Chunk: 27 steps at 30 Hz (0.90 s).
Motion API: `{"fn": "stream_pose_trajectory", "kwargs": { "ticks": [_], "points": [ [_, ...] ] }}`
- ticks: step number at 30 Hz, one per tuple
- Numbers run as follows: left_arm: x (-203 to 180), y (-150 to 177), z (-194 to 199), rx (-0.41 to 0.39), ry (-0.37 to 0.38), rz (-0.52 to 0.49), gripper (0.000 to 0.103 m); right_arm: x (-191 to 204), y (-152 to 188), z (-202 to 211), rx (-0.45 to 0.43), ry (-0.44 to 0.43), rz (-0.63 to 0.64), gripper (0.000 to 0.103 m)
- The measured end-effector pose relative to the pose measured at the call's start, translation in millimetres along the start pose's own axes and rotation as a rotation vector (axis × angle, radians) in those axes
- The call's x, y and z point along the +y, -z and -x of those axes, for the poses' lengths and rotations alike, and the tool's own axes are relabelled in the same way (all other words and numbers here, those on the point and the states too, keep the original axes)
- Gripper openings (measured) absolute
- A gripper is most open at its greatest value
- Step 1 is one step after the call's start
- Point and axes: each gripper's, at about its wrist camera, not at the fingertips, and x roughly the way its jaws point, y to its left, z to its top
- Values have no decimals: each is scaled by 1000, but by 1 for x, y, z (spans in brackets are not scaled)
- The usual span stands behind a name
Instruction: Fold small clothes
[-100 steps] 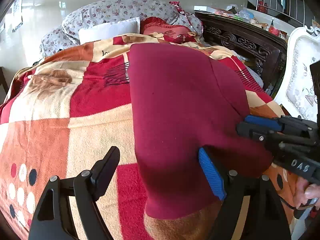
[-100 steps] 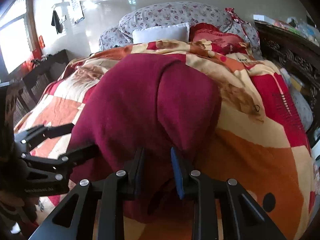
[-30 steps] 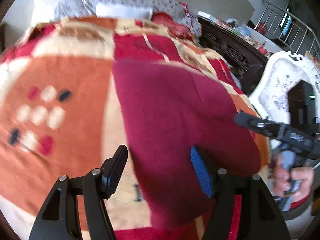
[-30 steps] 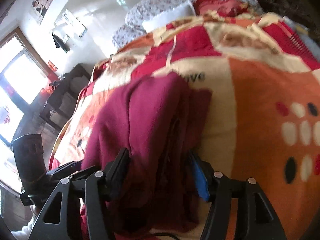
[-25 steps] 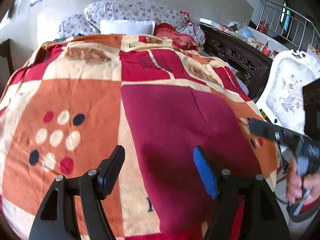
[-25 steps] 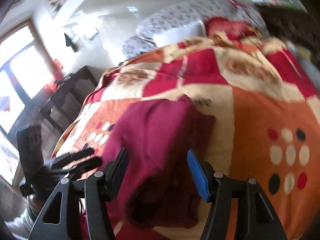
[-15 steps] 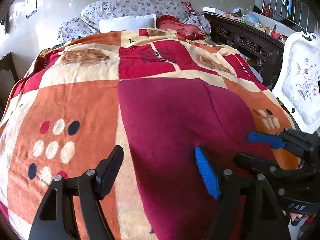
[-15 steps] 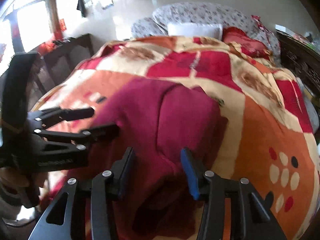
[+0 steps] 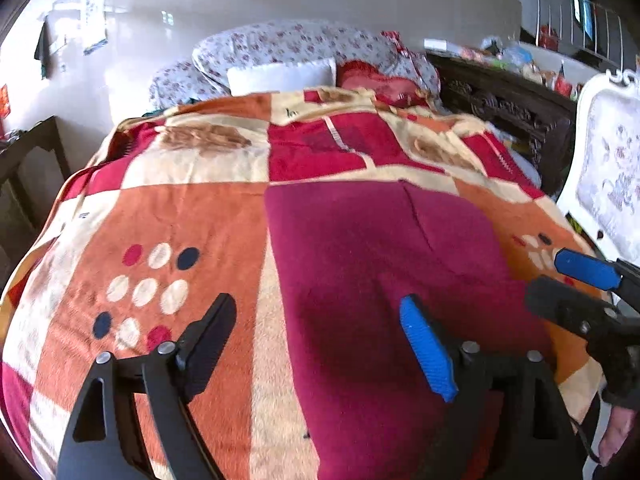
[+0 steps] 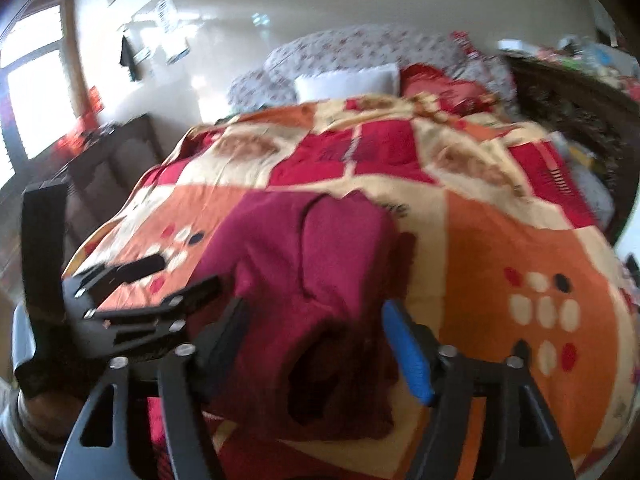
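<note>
On a bed covered by a patchwork blanket [image 9: 168,216], a maroon garment [image 9: 380,264] is seen lying folded near the foot edge. The left gripper [image 9: 320,344] is held above its left edge, jaws opening wide, nothing pinched. The right gripper [image 10: 316,344] is poised over the bunched near end, jaws likewise opening, cloth between them but not gripped. The folding appears largely done; tidying may remain.

Garment [image 9: 380,264] plain maroon; blanket [image 9: 192,216] patched orange, red and cream with dots in cream, red and what looks navy; pillow [image 9: 280,74] white; bedding [image 9: 288,42] behind it floral-print.
</note>
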Motion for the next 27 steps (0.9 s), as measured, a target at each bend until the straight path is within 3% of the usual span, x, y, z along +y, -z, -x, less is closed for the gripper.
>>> {"fn": "stream_pose_trajectory", "kwargs": {
  "ticks": [8,17,27],
  "points": [
    [2,6,43,-76,-70,11,87,9,2,17,-53,129,2,88],
    [6,8,69,-148,-99,22,87,18,2,30,-80,156,5,96],
    [7,9,71,-151,-91,28,87,17,3,31,-77,146,-11,98]
  ]
}}
